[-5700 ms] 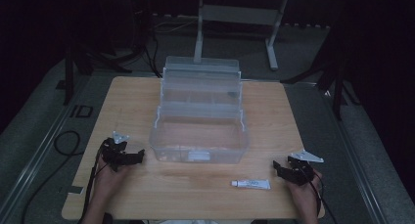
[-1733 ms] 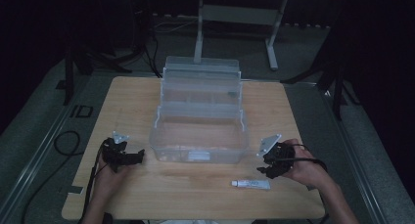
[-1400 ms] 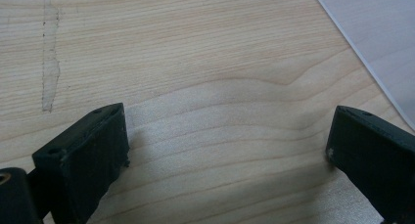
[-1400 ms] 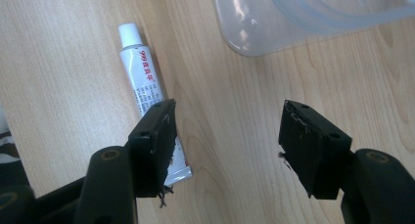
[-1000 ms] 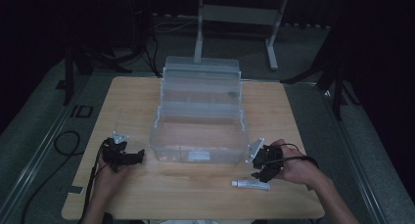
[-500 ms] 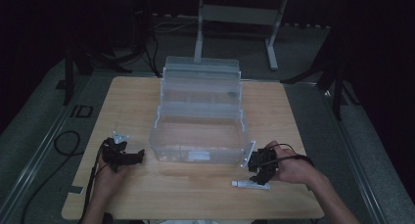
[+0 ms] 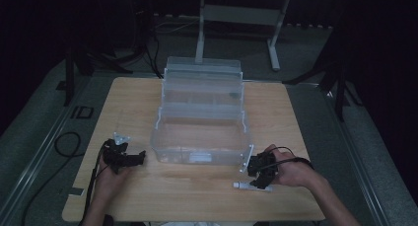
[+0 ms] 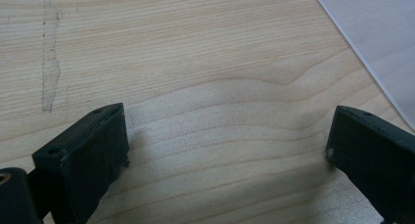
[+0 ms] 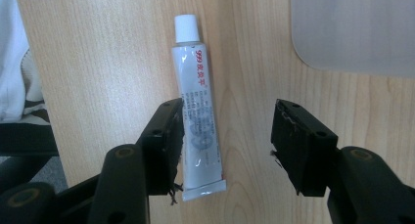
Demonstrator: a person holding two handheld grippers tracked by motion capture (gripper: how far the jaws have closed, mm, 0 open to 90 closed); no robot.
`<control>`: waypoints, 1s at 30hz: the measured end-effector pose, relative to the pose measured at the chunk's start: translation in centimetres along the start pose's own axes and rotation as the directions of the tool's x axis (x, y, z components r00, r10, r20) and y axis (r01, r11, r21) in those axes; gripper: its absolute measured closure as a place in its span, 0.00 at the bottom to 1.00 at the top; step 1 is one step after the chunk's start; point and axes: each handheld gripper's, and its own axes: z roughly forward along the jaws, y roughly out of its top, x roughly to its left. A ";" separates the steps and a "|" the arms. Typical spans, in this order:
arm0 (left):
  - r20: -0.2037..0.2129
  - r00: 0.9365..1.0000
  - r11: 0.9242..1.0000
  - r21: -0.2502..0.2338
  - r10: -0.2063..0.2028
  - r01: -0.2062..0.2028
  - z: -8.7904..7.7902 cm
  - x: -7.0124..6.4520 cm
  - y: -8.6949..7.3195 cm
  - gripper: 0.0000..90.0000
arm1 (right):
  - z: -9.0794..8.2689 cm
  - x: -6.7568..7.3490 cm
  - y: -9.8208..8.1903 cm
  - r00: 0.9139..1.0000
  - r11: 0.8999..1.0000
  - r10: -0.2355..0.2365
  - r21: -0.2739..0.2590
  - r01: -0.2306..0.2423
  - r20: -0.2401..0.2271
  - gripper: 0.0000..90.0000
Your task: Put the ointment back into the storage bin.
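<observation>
Surface (image 7: 133,102): a pale wooden top that carries everything; its front half is mostly bare, which leaves both hands room to work on either side of the box.

Box (image 7: 202,132): a clear plastic organiser standing at the middle of the surface with its lid thrown back toward the far edge and its tiers stepped open. Judged from that, it is set to receive something, and its front wall faces the person for easy reach.

Left gripper (image 7: 129,158): rests low near the front-left part of the surface, just beside the box's left front corner. In the left gripper view its jaws stand wide apart over bare wood and hold nothing; it looks parked out of the way.

Right gripper (image 7: 260,172): near the front edge, off the box's right front corner, tipped down over the tube. Its jaws are wide; in the right gripper view one jaw sits at the tube's side and the other well clear, so nothing is pinched yet. The spread seems meant to straddle the tube's width.

Tube (image 9: 196,106): a small white ointment tube with red lettering, lying flat near the front edge, cap pointing away from the gripper, crimped end nearest it. It is likely the thing to be lifted.
</observation>
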 end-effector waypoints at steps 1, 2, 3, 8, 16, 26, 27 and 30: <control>0.000 1.000 1.000 0.000 0.000 0.000 0.0 0.0 0.0 0.03 | 0.1 0.0 0.0 1.000 1.000 -0.002 0.001 0.002 -0.002 0.51; 0.000 1.000 1.000 -0.001 0.000 0.000 0.0 0.0 0.0 0.03 | 0.1 0.0 0.1 1.000 1.000 -0.002 0.002 0.002 -0.005 0.51; 0.000 1.000 1.000 -0.001 -0.001 0.001 0.0 0.0 0.0 0.03 | 0.2 0.1 0.1 1.000 1.000 -0.004 0.004 0.004 -0.007 0.51; 0.000 1.000 1.000 0.000 0.000 0.000 0.0 0.0 0.0 0.03 | 0.5 0.2 0.3 1.000 1.000 -0.015 0.018 0.016 -0.014 0.52; 0.000 1.000 1.000 0.000 0.000 0.000 0.0 0.0 0.0 0.03 | 0.9 0.4 0.6 0.999 0.999 -0.028 0.036 0.029 -0.029 0.55; 0.000 1.000 1.000 0.000 0.000 0.000 0.0 0.0 0.0 0.03 | 1.3 0.5 1.1 0.997 0.998 -0.041 0.049 0.044 -0.061 0.61; 0.000 1.000 1.000 0.000 0.000 0.000 0.0 0.0 0.0 0.03 | 1.4 0.6 1.1 0.997 0.998 -0.042 0.051 0.045 -0.063 0.61; 0.000 1.000 1.000 0.000 0.000 0.000 0.0 0.0 0.0 0.03 | 1.6 0.7 1.2 0.997 0.997 -0.047 0.060 0.051 -0.066 0.61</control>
